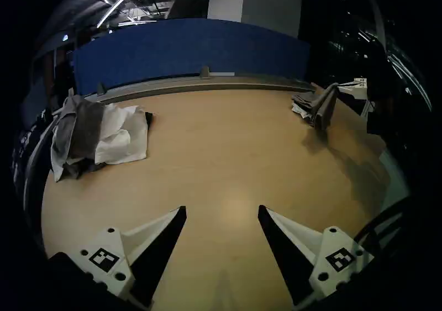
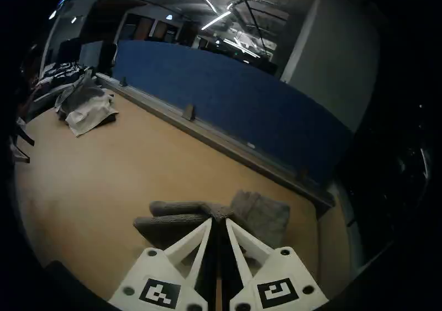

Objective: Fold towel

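One wooden table (image 1: 221, 145) spreads ahead, with a heap of towels (image 1: 99, 134) far off to my left gripper's left. My right gripper (image 2: 219, 221) pinches the grey towel (image 2: 259, 212) at its fingertips; my left gripper (image 1: 221, 208) hangs spread.

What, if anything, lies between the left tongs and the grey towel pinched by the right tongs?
Nothing visible. The left tongs hang open over bare table, and the wood runs unbroken to the grey towel in the right tongs. The towel pile lies off to the side, out of that line.
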### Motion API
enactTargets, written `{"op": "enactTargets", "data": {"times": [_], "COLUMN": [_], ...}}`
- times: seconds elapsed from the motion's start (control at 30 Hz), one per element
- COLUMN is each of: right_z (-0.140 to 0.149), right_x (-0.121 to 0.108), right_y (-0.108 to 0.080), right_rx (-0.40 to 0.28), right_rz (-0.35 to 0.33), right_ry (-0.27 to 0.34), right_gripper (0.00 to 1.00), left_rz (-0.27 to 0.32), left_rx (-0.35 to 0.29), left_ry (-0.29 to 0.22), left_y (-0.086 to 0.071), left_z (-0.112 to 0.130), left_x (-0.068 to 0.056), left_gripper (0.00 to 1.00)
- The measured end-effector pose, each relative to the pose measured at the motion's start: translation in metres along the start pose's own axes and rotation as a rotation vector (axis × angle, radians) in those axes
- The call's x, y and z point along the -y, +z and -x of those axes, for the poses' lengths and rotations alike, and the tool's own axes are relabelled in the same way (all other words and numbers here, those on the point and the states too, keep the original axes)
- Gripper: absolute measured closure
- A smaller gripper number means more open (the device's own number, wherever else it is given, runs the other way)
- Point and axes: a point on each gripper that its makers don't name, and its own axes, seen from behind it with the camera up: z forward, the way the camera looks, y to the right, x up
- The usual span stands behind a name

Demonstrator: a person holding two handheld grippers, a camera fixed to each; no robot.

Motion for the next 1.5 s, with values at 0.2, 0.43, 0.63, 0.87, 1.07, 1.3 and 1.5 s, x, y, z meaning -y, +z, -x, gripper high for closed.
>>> {"op": "enactTargets", "data": {"times": [0.2, 0.43, 0.63, 0.87, 1.07, 1.3, 1.5], "right_z": [0.013, 0.041, 0.074, 0.107, 0.140, 0.178, 0.204], "right_x": [0.003, 0.006, 0.004, 0.003, 0.005, 0.004, 0.000], "right_y": [0.006, 0.001, -0.009, -0.025, -0.037, -0.048, -0.054], "right_rx": [0.005, 0.030, 0.058, 0.084, 0.122, 0.177, 0.212], "right_rz": [-0.013, -0.018, -0.012, 0.020, 0.043, 0.080, 0.111], "right_ry": [-0.001, 0.011, 0.059, 0.123, 0.184, 0.241, 0.309], "right_gripper": [0.98, 0.98, 0.98, 0.98, 0.98, 0.98, 0.97], "left_rz": [-0.006, -0.010, -0.009, -0.006, -0.001, -0.001, 0.000], "left_rx": [0.002, 0.002, 0.003, 0.010, 0.008, 0.007, 0.008], "left_ry": [0.001, 0.011, 0.010, 0.019, 0.023, 0.027, 0.032], "left_y": [0.001, 0.004, 0.006, 0.010, 0.011, 0.011, 0.010], "left_z": [0.001, -0.001, -0.001, 0.000, -0.001, -0.002, -0.001], "left_x": [-0.002, -0.005, -0.007, -0.012, -0.016, -0.016, -0.018], "left_gripper": [0.03, 0.03, 0.03, 0.03, 0.03, 0.03, 0.03]}}
